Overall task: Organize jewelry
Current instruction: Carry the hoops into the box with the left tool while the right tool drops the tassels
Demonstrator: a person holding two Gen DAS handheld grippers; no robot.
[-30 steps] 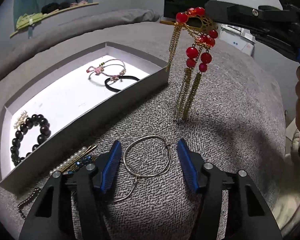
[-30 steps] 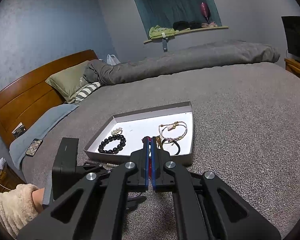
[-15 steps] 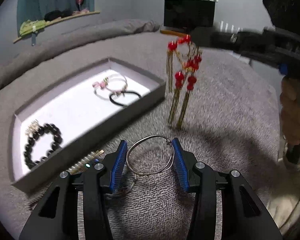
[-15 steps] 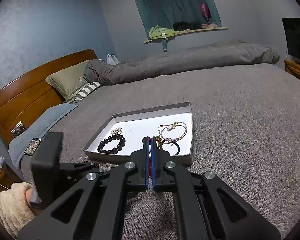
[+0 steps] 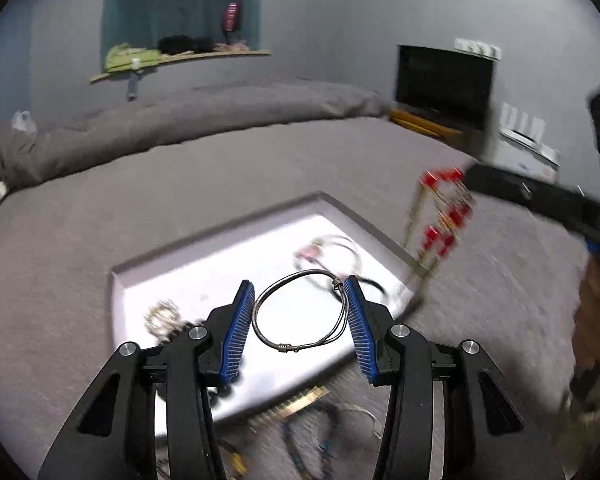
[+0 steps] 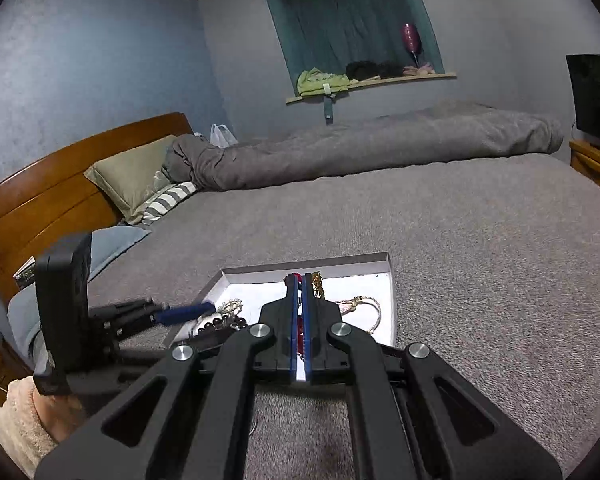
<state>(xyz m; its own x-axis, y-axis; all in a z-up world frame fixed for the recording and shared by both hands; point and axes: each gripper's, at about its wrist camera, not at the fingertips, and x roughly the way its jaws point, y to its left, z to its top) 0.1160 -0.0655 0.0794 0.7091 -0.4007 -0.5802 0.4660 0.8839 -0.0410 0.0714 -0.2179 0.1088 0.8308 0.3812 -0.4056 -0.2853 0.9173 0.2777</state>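
While poised above the tray [image 5: 118,280], left gripper [image 5: 300,316] clamped on wire bangle [image 5: 300,312], right gripper [image 6: 300,320] pinching red-beaded ornament [image 5: 444,216].

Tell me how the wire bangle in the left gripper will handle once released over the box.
The wire bangle looks thin and probably light. It holds its round shape between the left gripper's pads, so likely springy rather than floppy. Dropped onto the box's smooth floor, it may bounce or slide.

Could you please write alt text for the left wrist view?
The left gripper holds a silver wire bangle between its blue pads above a white jewelry tray on a gray bed. At right, a blurred red-beaded gold ornament hangs from the right gripper.
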